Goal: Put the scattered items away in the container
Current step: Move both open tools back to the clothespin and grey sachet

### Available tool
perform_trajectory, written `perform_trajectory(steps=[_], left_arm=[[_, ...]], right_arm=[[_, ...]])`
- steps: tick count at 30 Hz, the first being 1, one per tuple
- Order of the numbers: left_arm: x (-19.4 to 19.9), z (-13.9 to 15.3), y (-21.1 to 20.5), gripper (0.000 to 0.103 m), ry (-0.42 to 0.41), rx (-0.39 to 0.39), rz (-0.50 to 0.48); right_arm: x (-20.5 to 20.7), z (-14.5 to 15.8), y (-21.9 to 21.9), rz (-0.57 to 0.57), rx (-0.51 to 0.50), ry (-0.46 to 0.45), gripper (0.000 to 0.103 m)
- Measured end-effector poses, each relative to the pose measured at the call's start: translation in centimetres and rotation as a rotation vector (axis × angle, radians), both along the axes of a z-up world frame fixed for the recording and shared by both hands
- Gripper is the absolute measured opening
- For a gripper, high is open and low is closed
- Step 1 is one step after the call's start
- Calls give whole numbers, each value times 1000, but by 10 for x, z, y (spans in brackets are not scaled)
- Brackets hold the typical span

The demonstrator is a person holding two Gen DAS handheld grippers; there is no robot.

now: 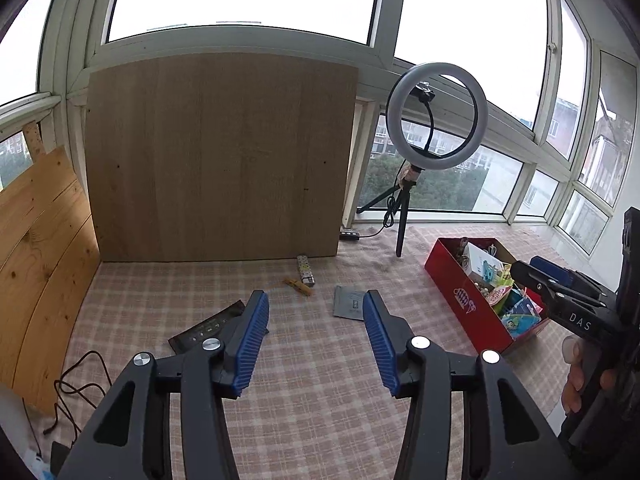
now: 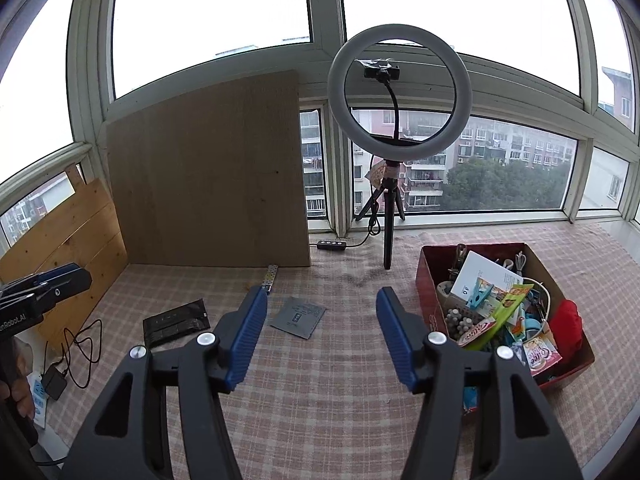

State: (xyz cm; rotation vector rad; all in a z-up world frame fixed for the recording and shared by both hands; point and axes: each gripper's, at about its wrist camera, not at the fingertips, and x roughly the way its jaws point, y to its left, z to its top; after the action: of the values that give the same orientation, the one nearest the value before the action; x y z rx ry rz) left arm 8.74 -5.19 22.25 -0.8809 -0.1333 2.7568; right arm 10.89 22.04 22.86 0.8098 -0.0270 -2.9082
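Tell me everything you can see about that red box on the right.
The red box is an open, lidless cardboard carton, red outside with a printed logo on its long side and brown inside. It sits flat on the checked cloth, near the window, to the right of the tripod. It is crammed with packets, a white booklet, a blue clip and cables. Neither tool touches it.

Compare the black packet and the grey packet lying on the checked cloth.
The black packet is long and dark, while the grey packet is squarer and pale with a small printed mark in its middle. The black packet lies further left, towards the wooden boards; the grey packet lies nearer the red box. Both lie flat on the cloth, outside the box, and neither gripper touches them.
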Motion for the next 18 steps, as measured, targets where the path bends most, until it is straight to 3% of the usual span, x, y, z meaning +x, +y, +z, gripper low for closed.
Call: perform_trajectory(steps=[18], left_arm=[[-37, -37, -23, 50, -94, -14, 54]], right_arm=[[-50, -34, -22, 16, 60, -92, 60]])
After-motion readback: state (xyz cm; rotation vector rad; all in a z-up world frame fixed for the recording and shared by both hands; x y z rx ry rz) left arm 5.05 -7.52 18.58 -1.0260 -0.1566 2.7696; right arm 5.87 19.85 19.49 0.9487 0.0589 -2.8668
